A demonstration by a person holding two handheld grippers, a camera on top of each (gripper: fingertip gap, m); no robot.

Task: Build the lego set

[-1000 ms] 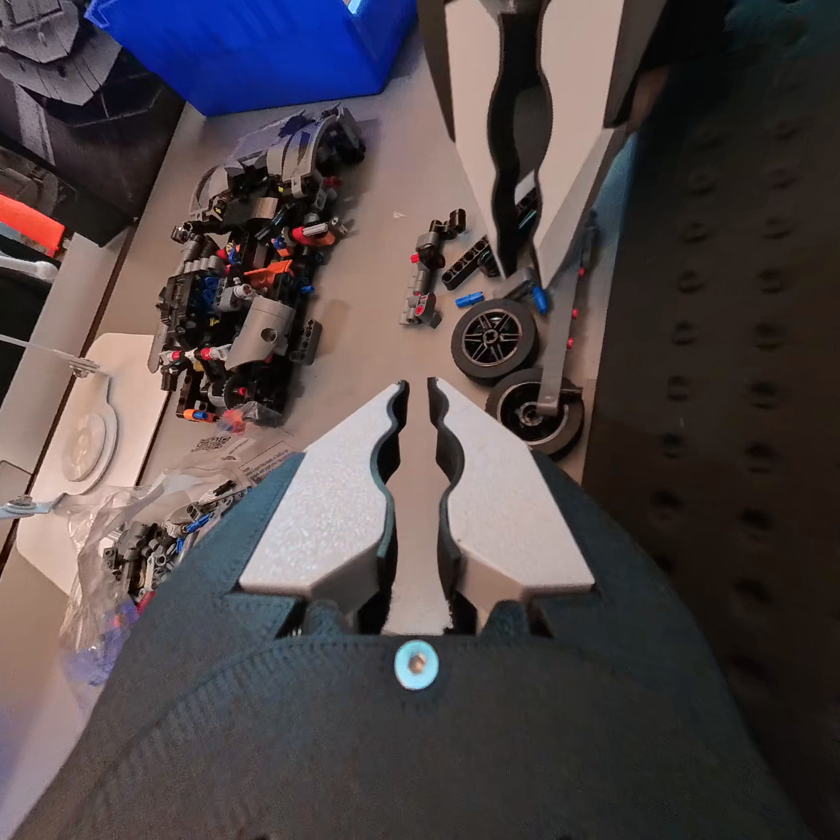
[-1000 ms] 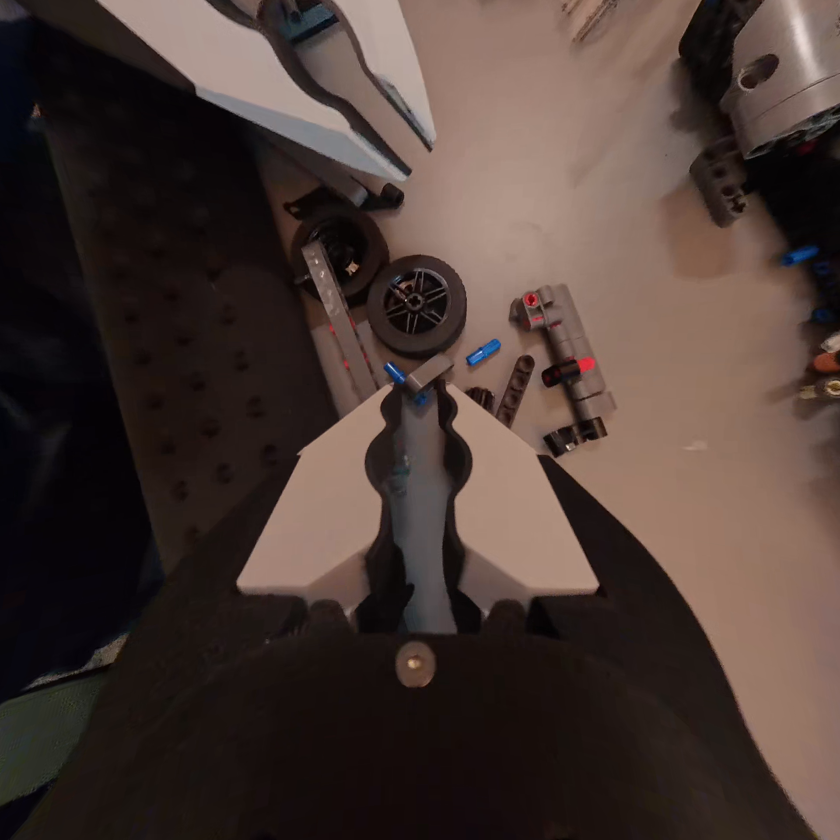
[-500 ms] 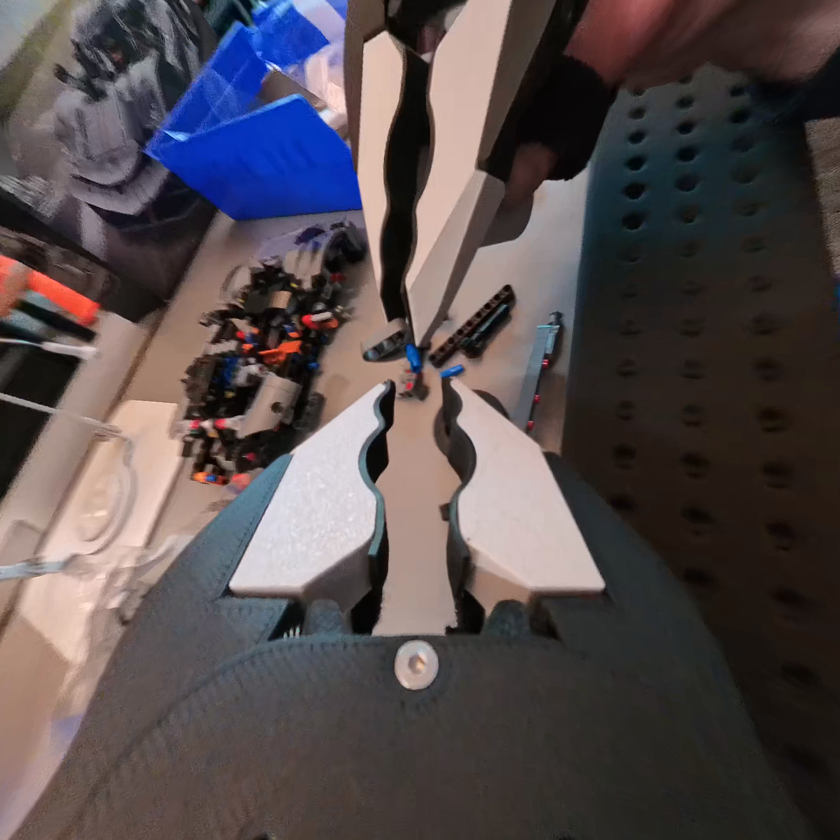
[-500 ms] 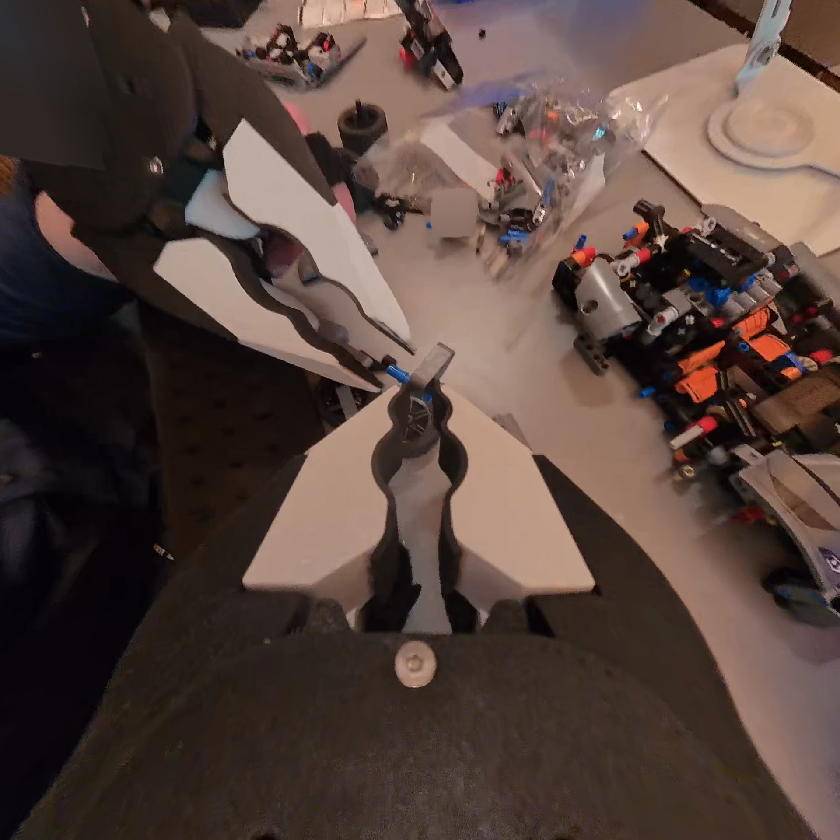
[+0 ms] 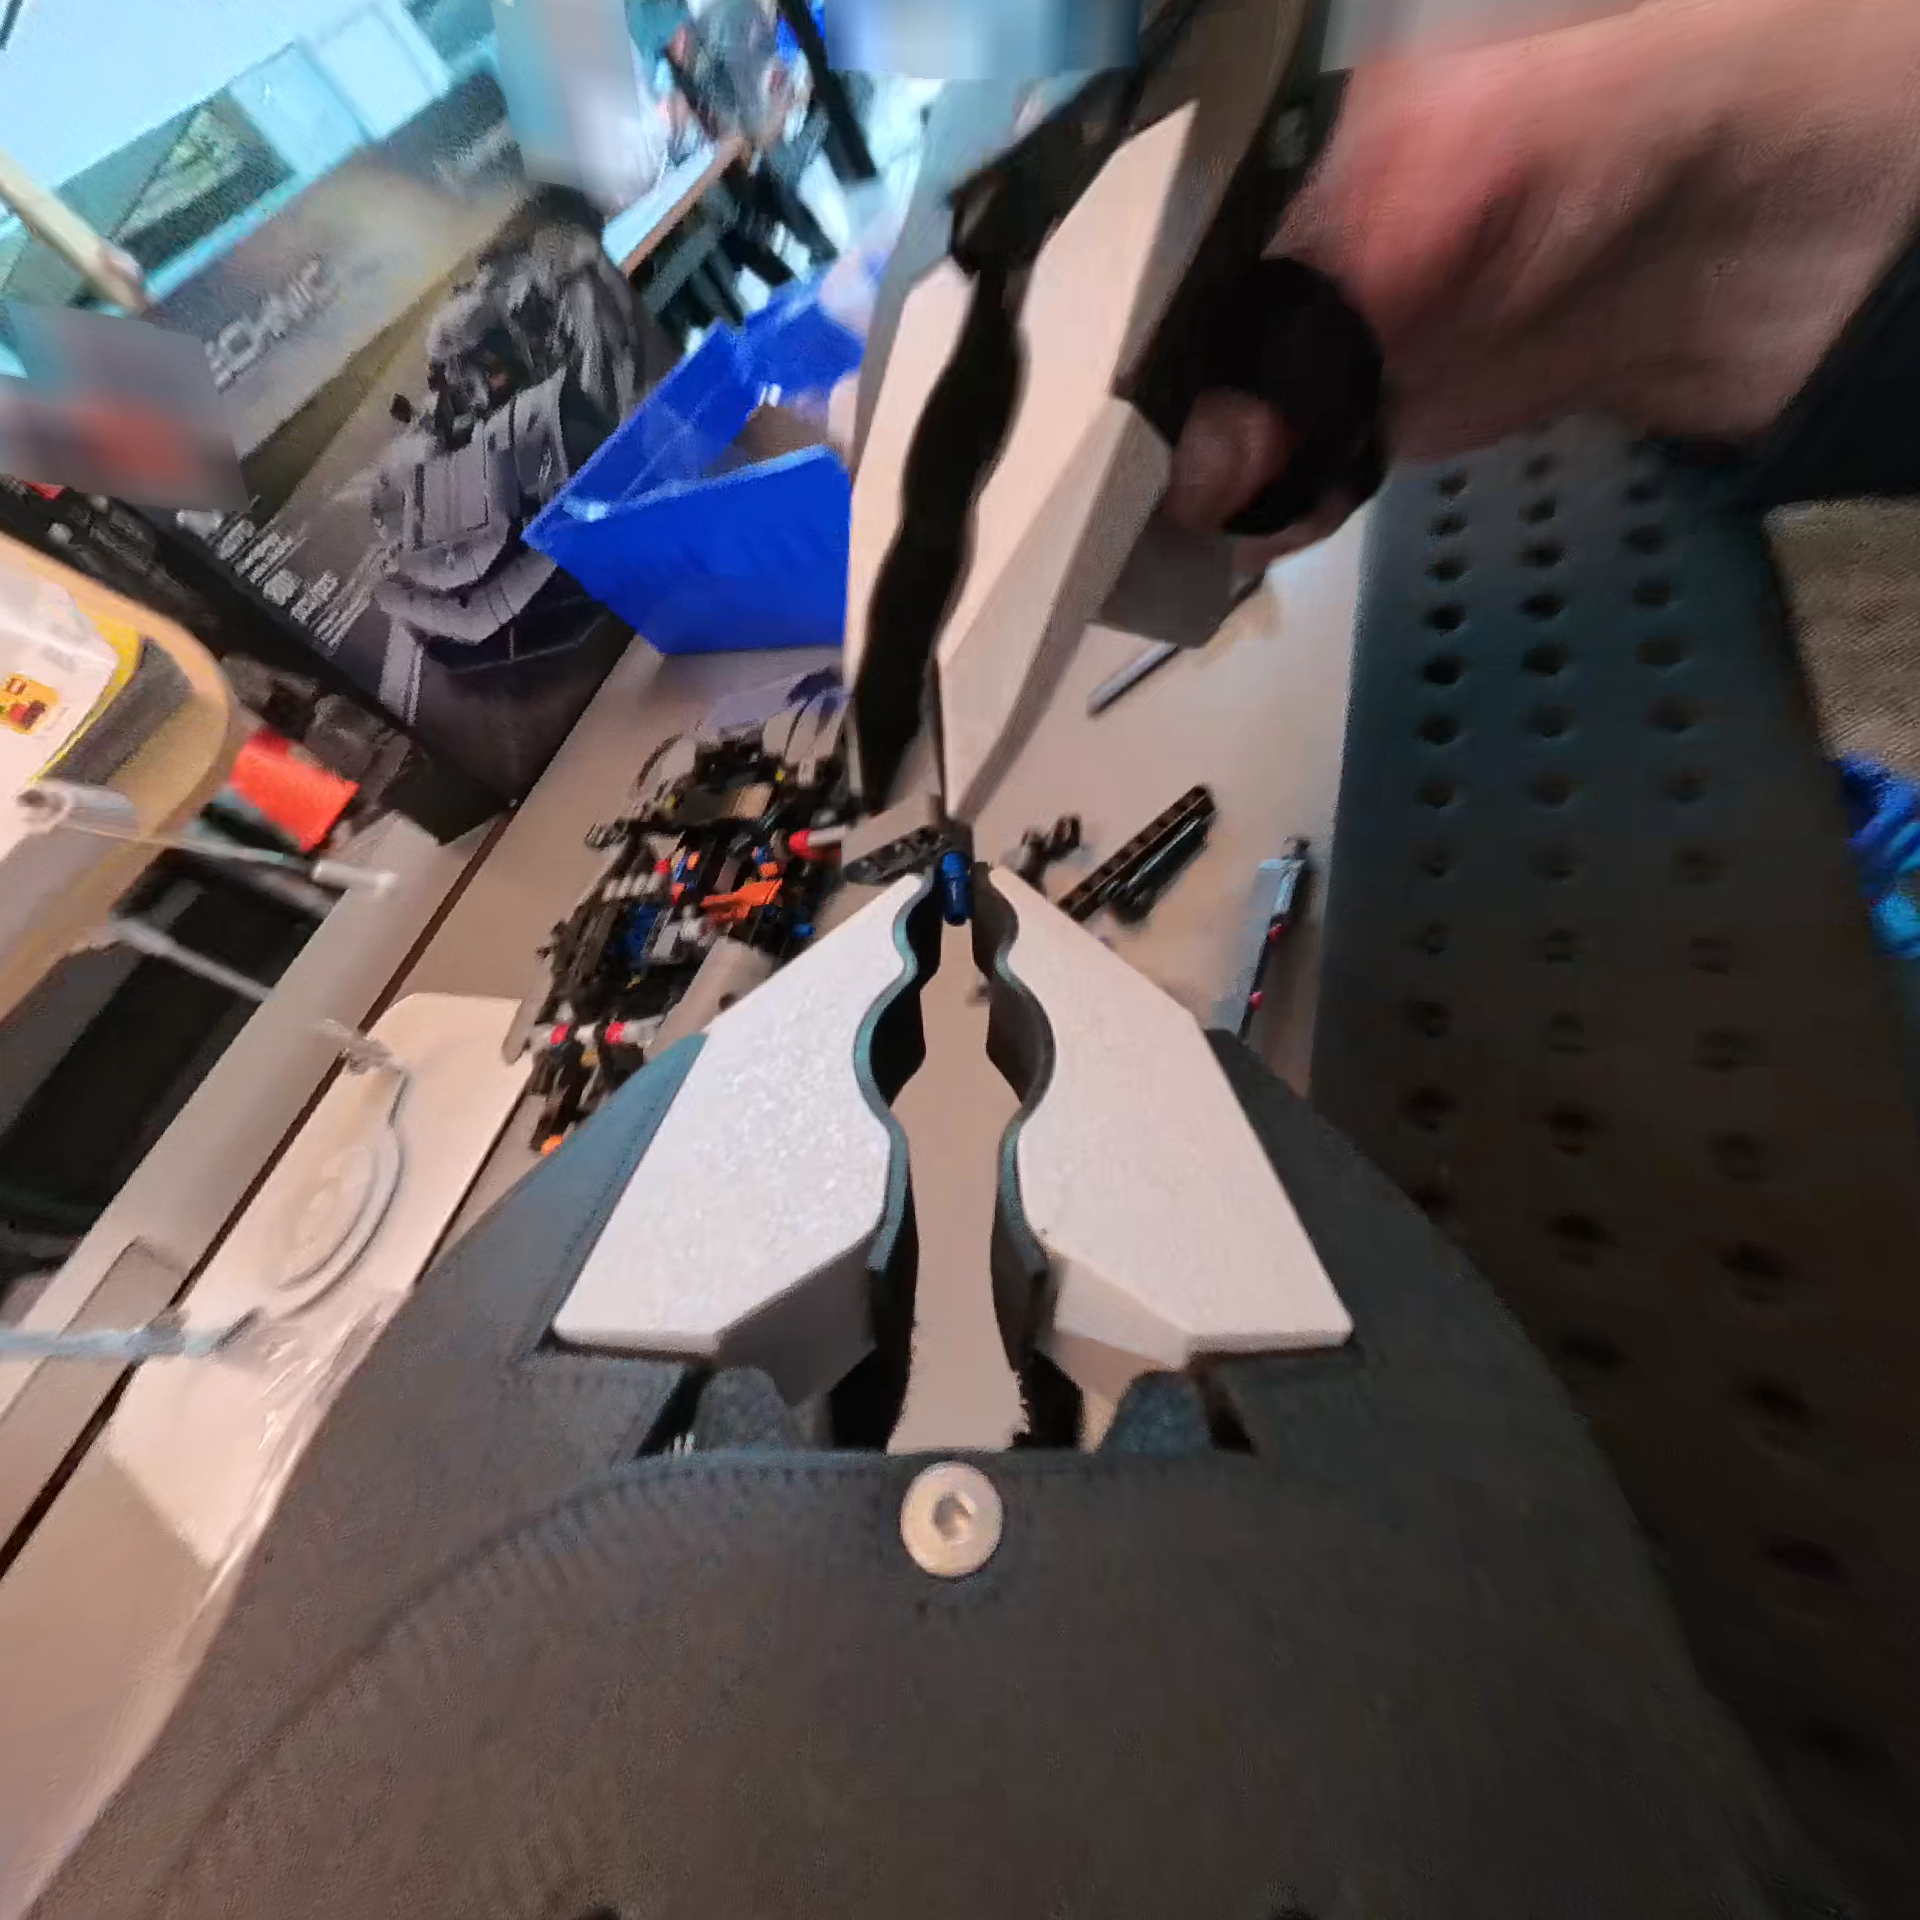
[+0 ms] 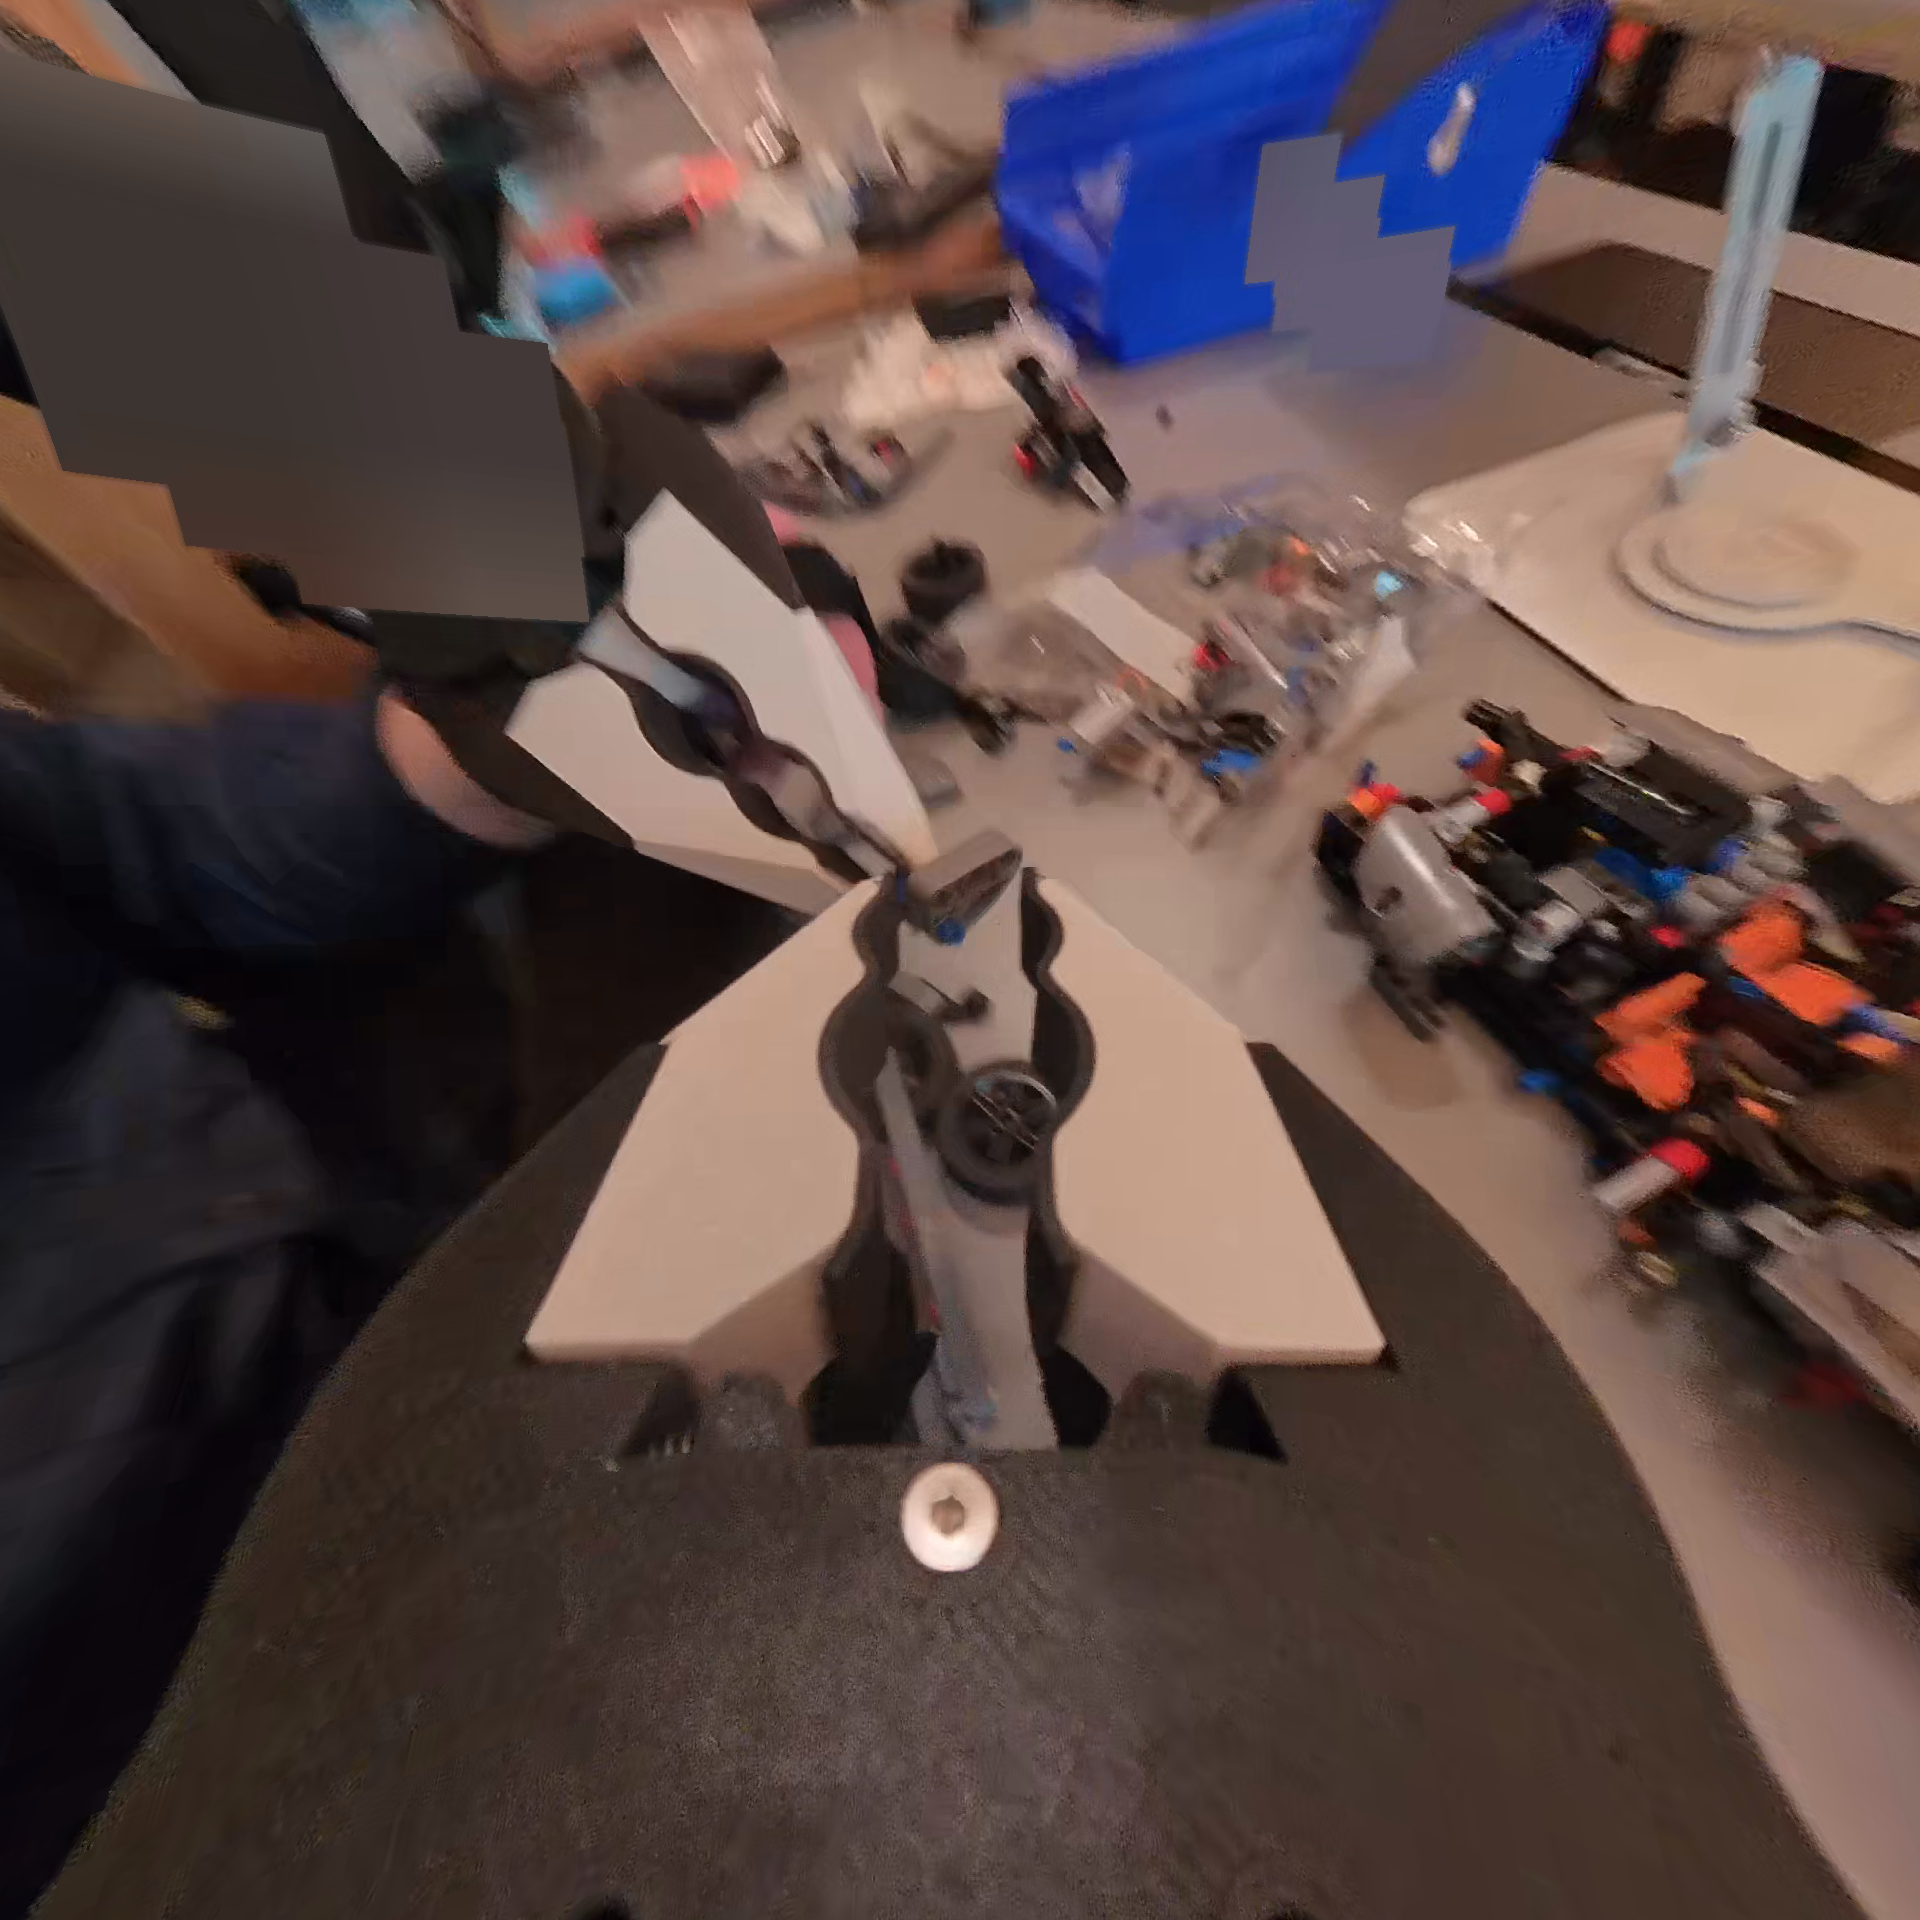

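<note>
Both hand-held grippers have risen off the desk [image 6: 1299, 499] and converged. Right hand-held gripper [image 6: 951, 883] pinches a small grey piece [image 6: 966, 878] with blue pin; left hand-held gripper [image 5: 951, 894], narrowly parted, tips bracketing the pin. Part-built car [image 6: 1662, 935] lies to the right.

1 blue bin [image 5: 717, 551], 1 half-built car [image 6: 1621, 977], 1 parts bag [image 6: 1278, 623] — 2 tools [image 5: 954, 894].

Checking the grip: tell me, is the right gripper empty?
No, the right gripper pinches a small gray piece with a blue pin at its fingertips.
</note>
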